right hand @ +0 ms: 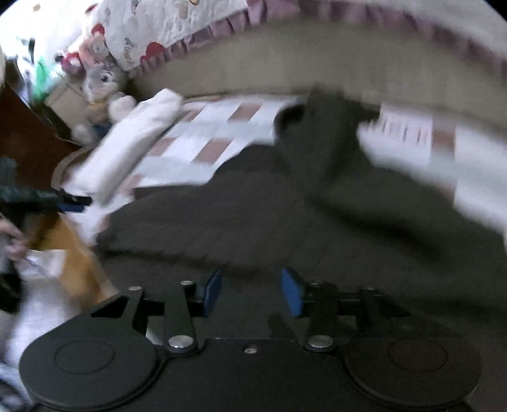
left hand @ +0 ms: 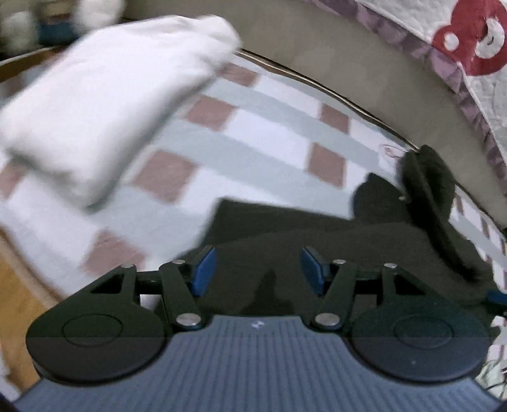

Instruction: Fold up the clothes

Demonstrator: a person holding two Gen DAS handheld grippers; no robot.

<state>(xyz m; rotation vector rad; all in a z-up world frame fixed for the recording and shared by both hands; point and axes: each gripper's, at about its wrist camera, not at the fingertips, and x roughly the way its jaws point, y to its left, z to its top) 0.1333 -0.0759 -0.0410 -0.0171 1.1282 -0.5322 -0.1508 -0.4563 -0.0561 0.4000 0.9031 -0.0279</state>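
A dark garment point(left hand: 285, 228) point(right hand: 285, 215) lies spread on the checked bedsheet point(left hand: 253, 126) point(right hand: 221, 133), one part of it folded over toward the far edge. A folded white cloth point(left hand: 104, 104) point(right hand: 133, 142) rests on the sheet to the left. My left gripper point(left hand: 258, 269) hovers over the garment's near left corner, its blue pads apart with nothing between them. Above the middle of the garment, my right gripper point(right hand: 252, 291) is open too, its pads clear of the fabric. The left gripper's tip point(right hand: 73, 201) also shows at the left of the right wrist view.
A quilt with a purple frill and red print point(left hand: 469, 47) point(right hand: 164, 28) borders the far side. A plush toy point(right hand: 104, 85) sits at the far left corner. A hand point(right hand: 16, 241) is at the left edge. Brown floor point(left hand: 19, 285) lies left of the bed.
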